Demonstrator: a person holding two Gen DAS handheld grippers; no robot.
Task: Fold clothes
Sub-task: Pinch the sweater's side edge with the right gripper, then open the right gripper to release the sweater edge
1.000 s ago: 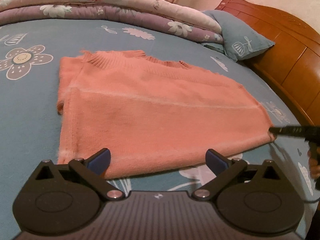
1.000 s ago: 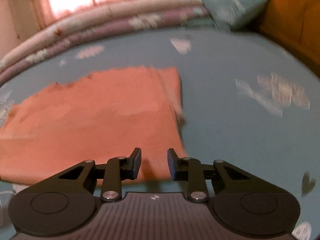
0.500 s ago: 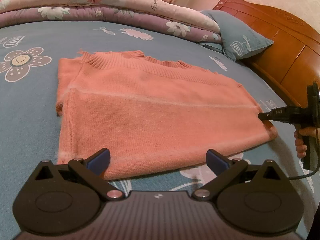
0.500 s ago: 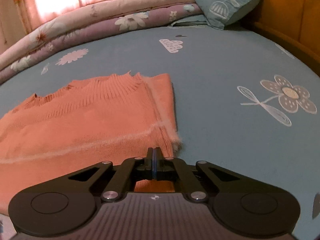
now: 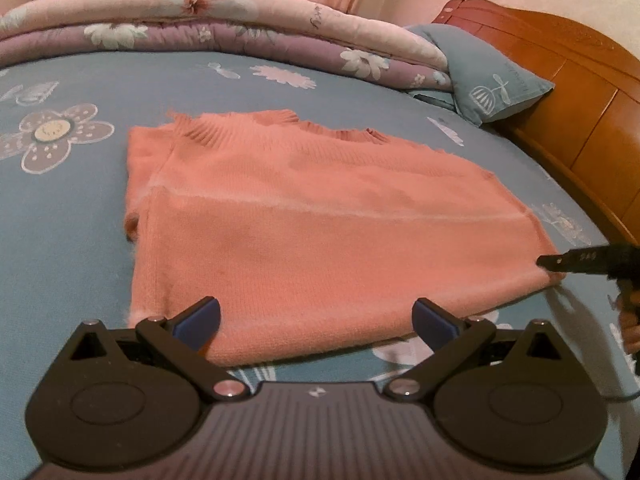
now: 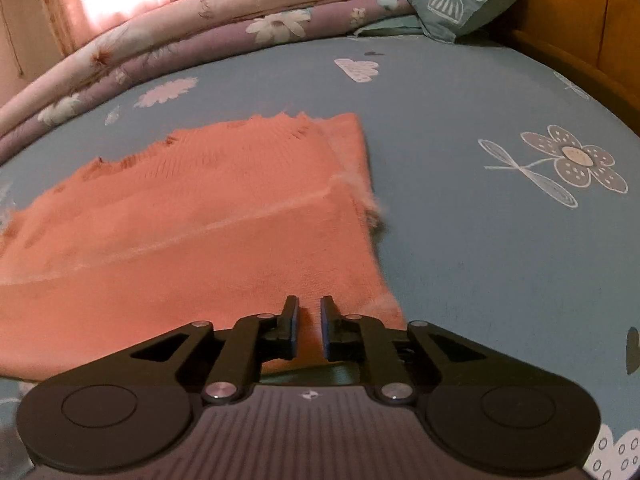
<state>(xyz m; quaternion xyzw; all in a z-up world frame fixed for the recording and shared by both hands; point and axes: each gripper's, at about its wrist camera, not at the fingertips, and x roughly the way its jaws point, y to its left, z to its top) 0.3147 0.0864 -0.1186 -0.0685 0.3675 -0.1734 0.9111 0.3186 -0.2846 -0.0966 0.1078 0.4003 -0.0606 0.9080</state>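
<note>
The salmon-pink knitted sweater (image 5: pixel 320 232) lies flat on the blue bed sheet with flower prints (image 5: pixel 72 240), already folded into a rough rectangle with its ribbed collar on the far side. I judge that I am between two folds, preparing to take the near edge and fold the piece once more.

My left gripper (image 5: pixel 316 316) hovers with its jaws wide apart over the near left part of the sweater, and it holds nothing. My right gripper (image 6: pixel 309 326) is at the near right corner; its jaws are narrow and opening, with sweater cloth showing in the gap, but the pads do not press on it.

The next move, I think, asks both grippers to go down to the near edge, close on all layers together, and lift evenly, so the folded layers do not slide apart.
</note>
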